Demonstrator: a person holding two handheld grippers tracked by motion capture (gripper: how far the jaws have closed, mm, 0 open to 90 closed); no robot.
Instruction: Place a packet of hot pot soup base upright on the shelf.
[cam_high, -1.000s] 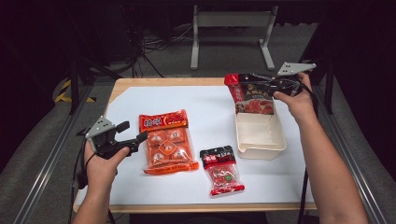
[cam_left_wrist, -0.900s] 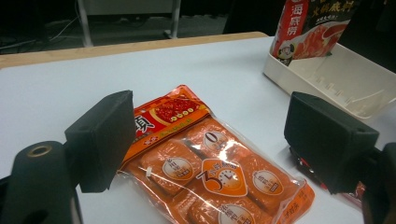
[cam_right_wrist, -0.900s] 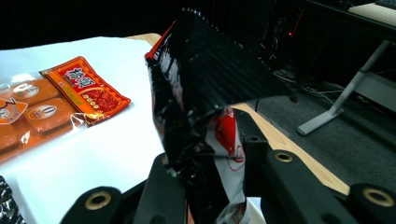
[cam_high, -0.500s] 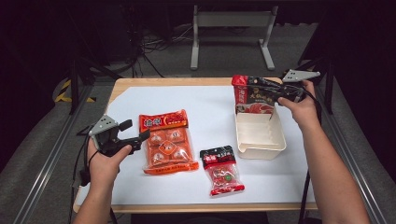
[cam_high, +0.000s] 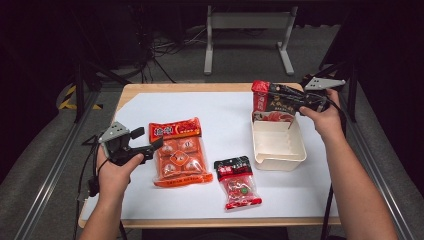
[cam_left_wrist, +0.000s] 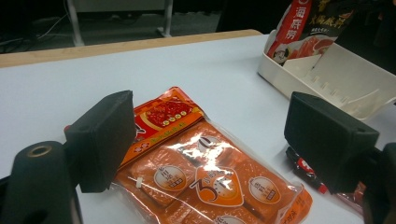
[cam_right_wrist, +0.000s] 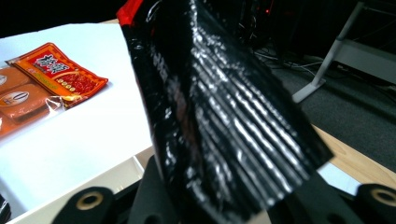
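Right gripper has the dark pouch pinched by its top edge, fingers pressed together on the foil, bag hanging upright w/ its bottom dipping into the far end of the cream tray. Looks like it's held high by the seal so the pouch can drop in standing, not flat. In the right gripper view the black crinkled back of the pouch rises straight out from between the fingers, so the grip is at the edge, not the body.

Right forearm stretches fwd along the right side of the surface, wrist turned inward, gripper pointing left across the tray's back wall.

Left gripper waits low at the left, fingers spread & holding nothing, tips just beside the orange multi-pack. In the left gripper view the two fingers frame that pack — prob. lined up as the next pick. Left wrist level, hand just above the white sheet.

Small red sachet lies flat nr the front edge, between the multi-pack and tray, apart from both grippers.
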